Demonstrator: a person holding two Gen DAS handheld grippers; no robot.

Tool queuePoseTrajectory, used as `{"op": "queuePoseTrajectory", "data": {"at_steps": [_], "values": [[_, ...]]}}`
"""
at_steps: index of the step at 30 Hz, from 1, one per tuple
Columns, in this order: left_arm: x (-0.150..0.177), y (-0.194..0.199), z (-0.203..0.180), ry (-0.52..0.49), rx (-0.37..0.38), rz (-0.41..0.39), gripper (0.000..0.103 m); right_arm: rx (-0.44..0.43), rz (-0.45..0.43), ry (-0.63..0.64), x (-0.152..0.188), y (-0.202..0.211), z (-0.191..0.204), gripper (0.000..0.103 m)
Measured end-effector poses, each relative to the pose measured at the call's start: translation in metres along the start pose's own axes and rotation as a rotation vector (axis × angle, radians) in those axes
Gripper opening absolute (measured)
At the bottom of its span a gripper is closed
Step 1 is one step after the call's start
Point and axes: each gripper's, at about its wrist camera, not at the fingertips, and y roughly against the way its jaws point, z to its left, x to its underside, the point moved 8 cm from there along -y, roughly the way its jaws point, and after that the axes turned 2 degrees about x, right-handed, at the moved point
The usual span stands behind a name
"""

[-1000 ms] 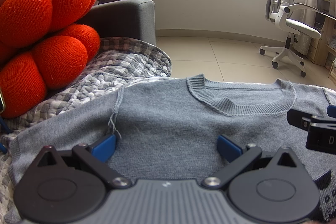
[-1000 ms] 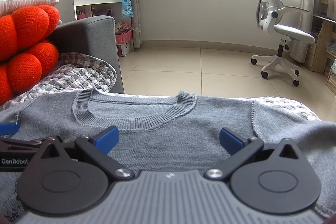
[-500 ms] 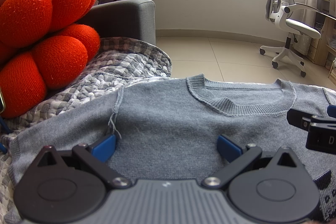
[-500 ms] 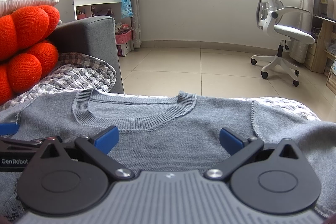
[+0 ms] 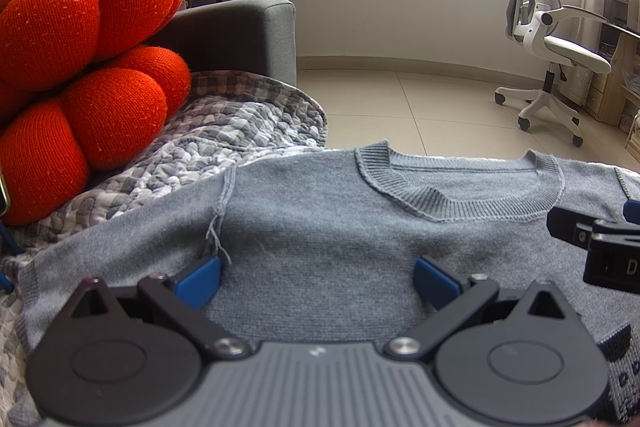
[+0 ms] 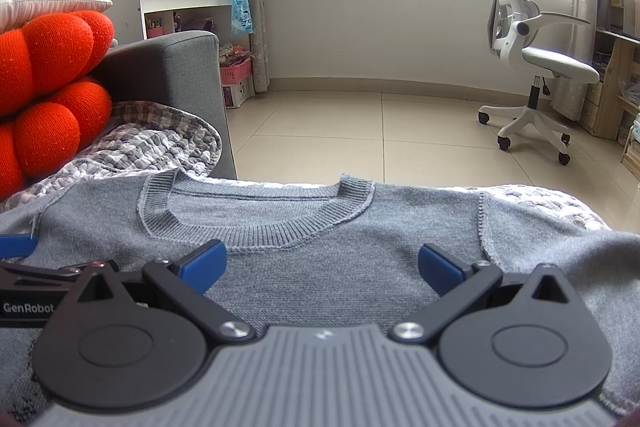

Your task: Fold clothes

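While one grey sweater (image 5: pixel 320 227) lies spread flat, neckline away from the cameras, on a checked quilt (image 5: pixel 224 131) over the sofa seat, two grippers hover low above its chest. The left gripper (image 5: pixel 316 277) has its two blue-tipped fingers (image 5: pixel 198 277) set wide apart, holding nothing; the right gripper (image 6: pixel 322 265) stands the same, spread and empty, just beside it. One orange knotted cushion (image 5: pixel 80 67) crowds the sweater's left sleeve side, with one grey sofa arm (image 5: pixel 240 35) behind it. The collar (image 6: pixel 256 211) lies near the seat's far edge, beyond which bare tiled floor (image 6: pixel 380 131) opens wide. One white office chair (image 6: pixel 532 67) stands well apart at the right
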Motion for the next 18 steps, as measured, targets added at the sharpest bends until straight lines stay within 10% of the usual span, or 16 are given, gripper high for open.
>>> {"op": "queuePoseTrajectory", "data": {"at_steps": [18], "values": [[0.0, -0.0003, 0.0003, 0.0, 0.0, 0.0, 0.103, -0.02, -0.007, -0.017, -0.0009, 0.002, -0.0021, 0.103]]}}
